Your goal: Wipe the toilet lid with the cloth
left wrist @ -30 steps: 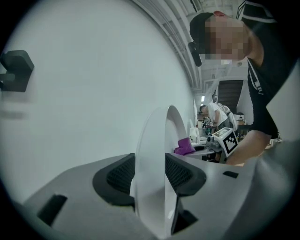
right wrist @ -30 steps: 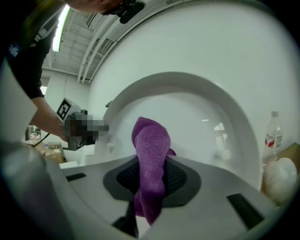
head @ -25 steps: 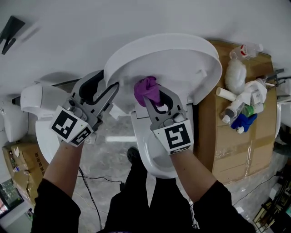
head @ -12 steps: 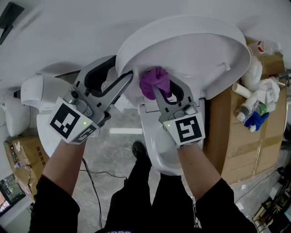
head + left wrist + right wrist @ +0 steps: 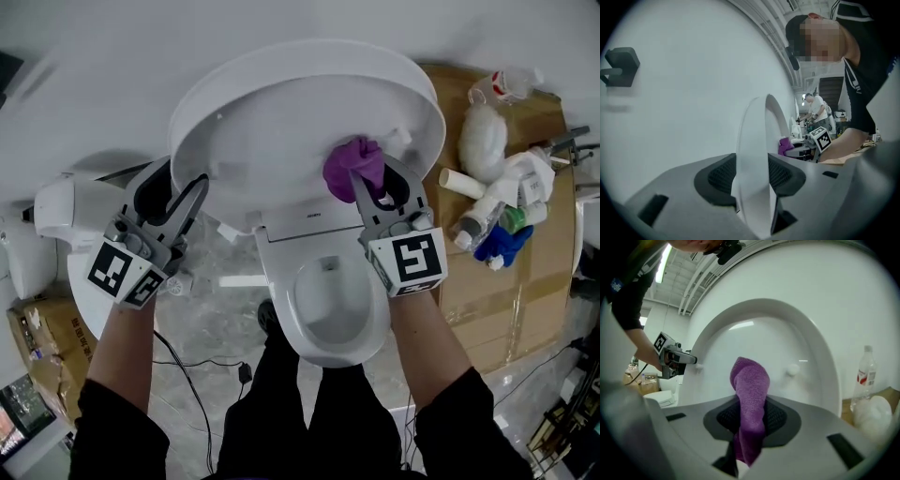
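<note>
Plainly the purple cloth (image 5: 750,394) is the working tool here. It stands bunched between the jaws of the right hand-held gripper (image 5: 367,180), which are closed tight on it, so a rounded wad pokes past the tips as a wiping pad. That wad lies against the inner face of the raised toilet lid (image 5: 291,112), on its right side, just beside a small round bumper (image 5: 792,370).

The left hand-held gripper (image 5: 176,187) has its jaws set wide yet clamped on the lid's left rim, one pad on each face. I judge that it braces the lid upright against the push of the wiping.

The lid is smooth, glossy white plastic, so the cloth should slide easily. Its curved edge near the bumper may need a change of angle.

Below it, nearer the person, the toilet seat (image 5: 361,323) rings the open bowl. A plain white wall (image 5: 141,56) stands behind.

To the right a cardboard box (image 5: 487,309) carries a clutter of spray and plastic bottles (image 5: 511,202). To the left sits another white toilet (image 5: 70,202). A black cable (image 5: 183,375) trails across the grey floor (image 5: 216,319).
</note>
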`<state>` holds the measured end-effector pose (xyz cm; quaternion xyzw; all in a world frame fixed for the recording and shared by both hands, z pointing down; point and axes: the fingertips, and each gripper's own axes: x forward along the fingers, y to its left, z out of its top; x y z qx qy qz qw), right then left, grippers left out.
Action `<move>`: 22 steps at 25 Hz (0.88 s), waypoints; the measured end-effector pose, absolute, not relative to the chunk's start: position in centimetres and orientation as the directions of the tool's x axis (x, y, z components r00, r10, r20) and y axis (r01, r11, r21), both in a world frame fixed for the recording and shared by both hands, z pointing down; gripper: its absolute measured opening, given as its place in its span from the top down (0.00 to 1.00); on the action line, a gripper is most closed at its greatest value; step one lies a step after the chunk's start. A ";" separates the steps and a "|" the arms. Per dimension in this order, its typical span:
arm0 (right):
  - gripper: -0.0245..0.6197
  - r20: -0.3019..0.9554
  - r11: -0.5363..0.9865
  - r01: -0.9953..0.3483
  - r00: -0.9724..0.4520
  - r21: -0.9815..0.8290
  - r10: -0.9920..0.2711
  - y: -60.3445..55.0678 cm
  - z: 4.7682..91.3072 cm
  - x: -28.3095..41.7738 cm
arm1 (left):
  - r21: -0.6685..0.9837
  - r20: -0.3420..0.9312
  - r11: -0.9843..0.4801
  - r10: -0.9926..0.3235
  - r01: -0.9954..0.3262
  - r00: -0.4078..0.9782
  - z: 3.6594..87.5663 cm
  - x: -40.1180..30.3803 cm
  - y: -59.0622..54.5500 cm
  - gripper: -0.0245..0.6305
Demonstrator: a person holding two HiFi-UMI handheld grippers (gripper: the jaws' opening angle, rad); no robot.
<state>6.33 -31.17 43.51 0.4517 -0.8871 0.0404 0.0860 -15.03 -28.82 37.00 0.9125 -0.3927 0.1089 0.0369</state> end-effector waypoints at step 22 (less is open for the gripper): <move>0.81 0.147 0.721 -0.690 -0.721 -0.064 -0.677 -26.0 45.2 -11.0 | 0.008 0.113 -0.748 -0.658 -0.663 0.744 39.8 -14.1 -27.4 0.67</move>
